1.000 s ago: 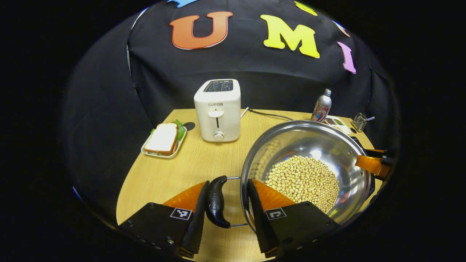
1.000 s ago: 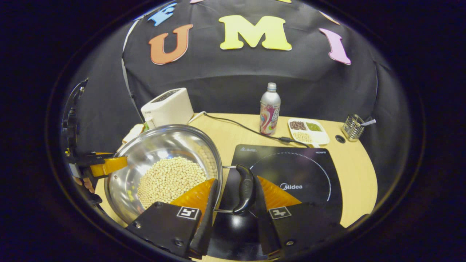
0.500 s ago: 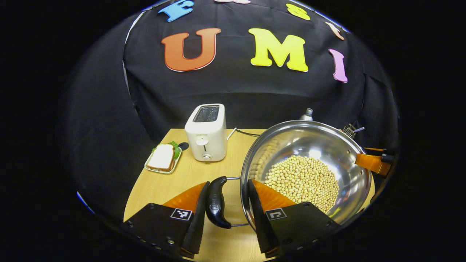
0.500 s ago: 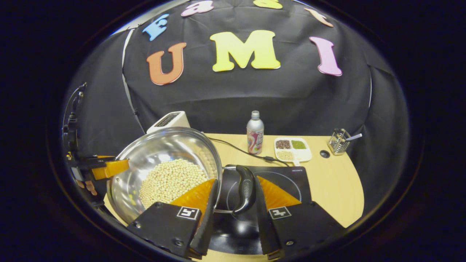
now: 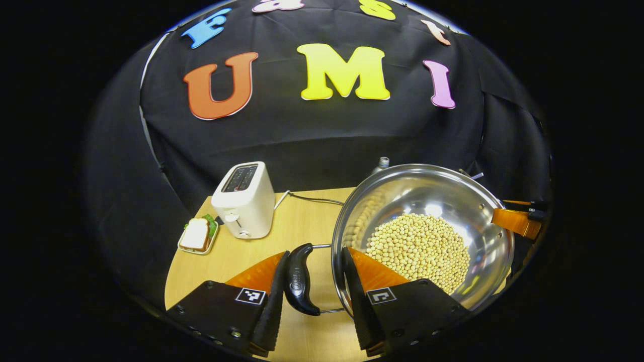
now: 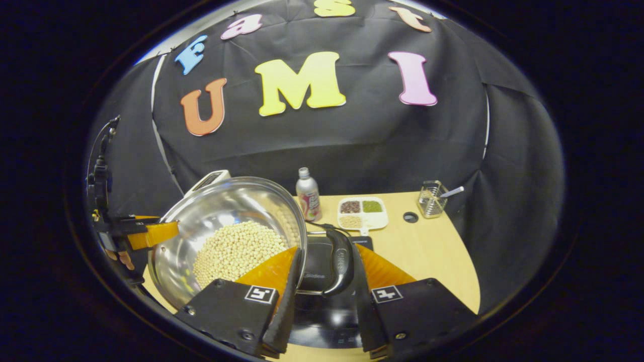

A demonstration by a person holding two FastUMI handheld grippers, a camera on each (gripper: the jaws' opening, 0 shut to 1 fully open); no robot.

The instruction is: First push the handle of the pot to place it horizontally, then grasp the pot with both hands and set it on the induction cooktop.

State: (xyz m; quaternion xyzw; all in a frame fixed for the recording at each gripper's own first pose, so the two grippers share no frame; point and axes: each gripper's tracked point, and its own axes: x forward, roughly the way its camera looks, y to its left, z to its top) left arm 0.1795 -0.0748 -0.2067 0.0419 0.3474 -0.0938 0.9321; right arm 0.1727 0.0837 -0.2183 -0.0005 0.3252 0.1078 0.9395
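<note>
A steel pot (image 5: 427,196) holding soybeans (image 5: 417,249) hangs above the wooden table (image 5: 236,251), carried by both grippers. My left gripper (image 5: 315,252) is shut on it, one finger outside the black left handle (image 5: 298,281) and the other inside the rim. My right gripper (image 6: 326,249) clamps the black right handle (image 6: 341,266) and the rim of the pot (image 6: 221,206) the same way. Each gripper shows across the pot in the other's view: the right gripper (image 5: 513,221), the left gripper (image 6: 146,234). The black induction cooktop (image 6: 322,317) lies below my right gripper.
A white toaster (image 5: 244,199) and a sandwich plate (image 5: 197,235) stand at the table's left. A bottle (image 6: 308,193), a divided dish of grains (image 6: 362,212) and a wire basket (image 6: 431,198) line the back. A cable (image 5: 312,198) runs behind the pot.
Both grippers have risen with the pot. The table, toaster and cooktop now sit lower and smaller in both views. The grips on the handles have not changed.
</note>
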